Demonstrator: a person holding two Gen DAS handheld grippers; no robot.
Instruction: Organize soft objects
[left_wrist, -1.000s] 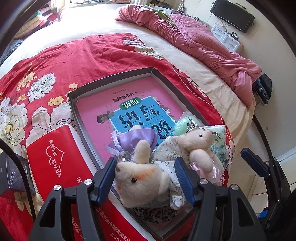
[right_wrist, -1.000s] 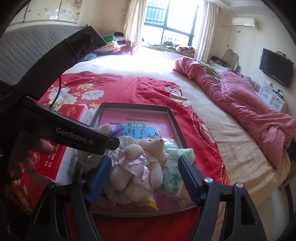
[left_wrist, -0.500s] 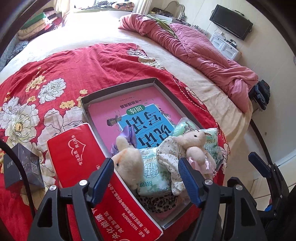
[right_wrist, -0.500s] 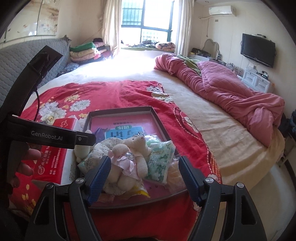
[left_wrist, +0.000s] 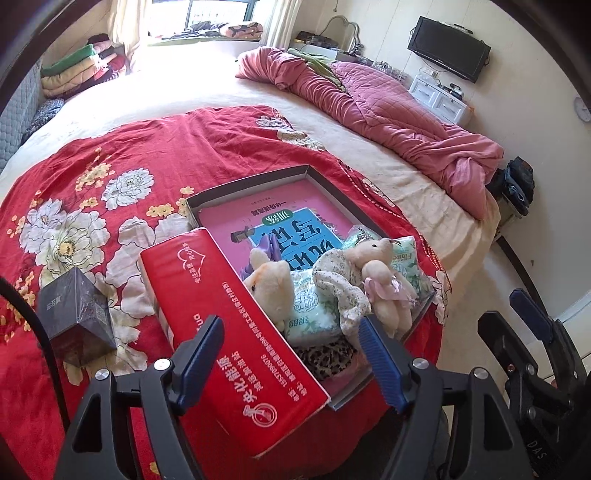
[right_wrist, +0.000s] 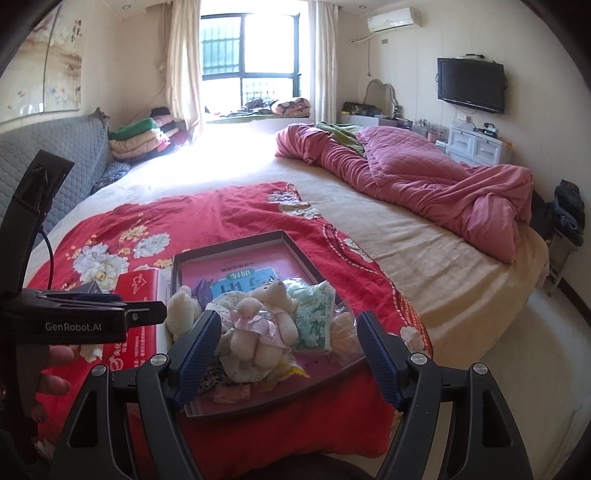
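A shallow grey box (left_wrist: 255, 181) (right_wrist: 236, 245) lies on the red floral blanket and holds a pink book. At its near end lie a cream plush rabbit (left_wrist: 271, 286) (right_wrist: 181, 306), a cream teddy bear in a pink dress (left_wrist: 380, 280) (right_wrist: 264, 323), green tissue packs (left_wrist: 314, 314) (right_wrist: 314, 314) and patterned cloth. My left gripper (left_wrist: 291, 363) is open and empty, held above the box's near end and the red tissue pack. My right gripper (right_wrist: 288, 354) is open and empty, just short of the bear.
A long red tissue pack (left_wrist: 229, 332) (right_wrist: 138, 288) lies along the box's left side. A small black box (left_wrist: 75, 317) sits left of it. A pink quilt (left_wrist: 388, 110) (right_wrist: 424, 181) is heaped at the far right. The bed edge drops off at the right.
Both grippers have pulled back and up from the box. My left gripper, which had the plush rabbit between its fingers, has let it go; the rabbit now lies in the box.
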